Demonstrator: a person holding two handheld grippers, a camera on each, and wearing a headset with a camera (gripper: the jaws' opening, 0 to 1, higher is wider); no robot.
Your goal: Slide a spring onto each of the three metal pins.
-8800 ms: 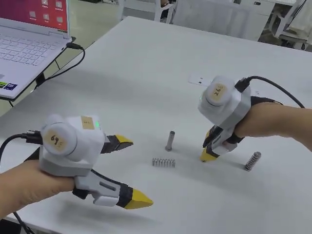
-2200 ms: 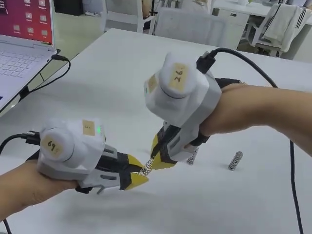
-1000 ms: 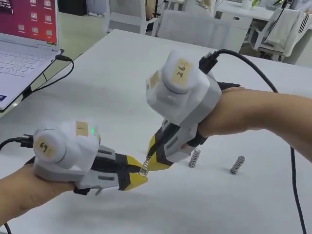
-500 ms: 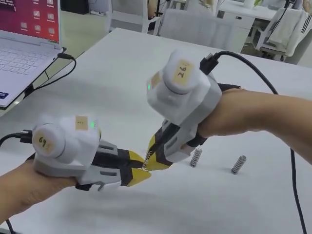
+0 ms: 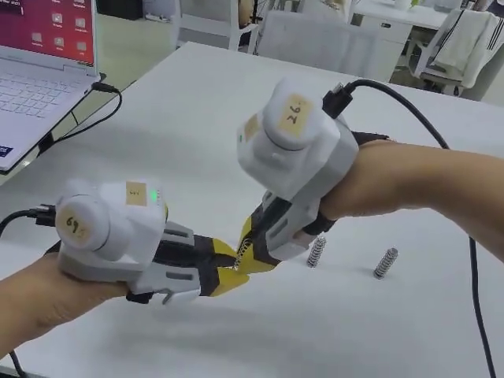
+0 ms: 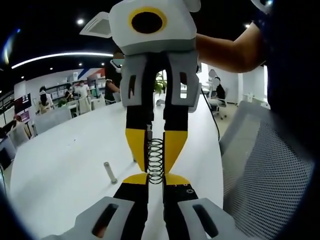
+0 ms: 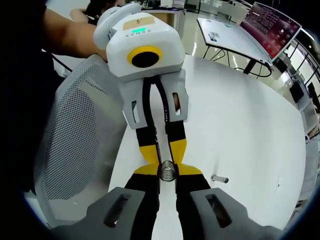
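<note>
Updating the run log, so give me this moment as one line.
grippers: tip to tip | left gripper: shut on spring | right gripper: shut on same spring | table: two other springs, one bare pin

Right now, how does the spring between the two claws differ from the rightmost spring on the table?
The held spring is off the table, pinched between the left claw and right claw; the rightmost spring rests on the table, free of both. The held spring is partly hidden by yellow claw tips; the rightmost spring shows its full length. Both are small coiled metal springs.
</note>
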